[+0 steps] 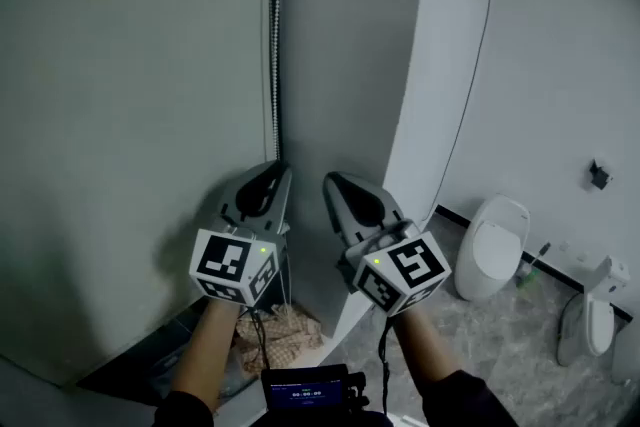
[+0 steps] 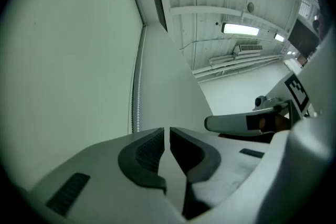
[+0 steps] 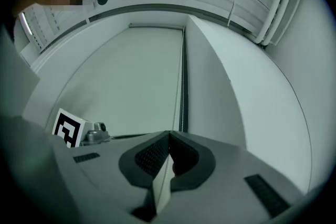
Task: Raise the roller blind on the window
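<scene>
**Left gripper (image 1: 274, 167), right gripper (image 1: 334, 181): both closed, empty**

Blind (image 1: 130, 65) is down. Bead chain (image 1: 277, 35) hangs at 12 o'clock from left gripper, outside its jaws. Likely best: open jaws, pinch one strand squarely, pull straight down.

Bead chain (image 1: 277, 25) right of roller blind (image 1: 130, 65) — toilet (image 1: 492, 245) further right

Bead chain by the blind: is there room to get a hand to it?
Yes. The bead chain hangs free between the roller blind and a plain grey wall. The floor between white pillar and toilet is open too. It is crowded below the left gripper, by the checked cloth.
</scene>
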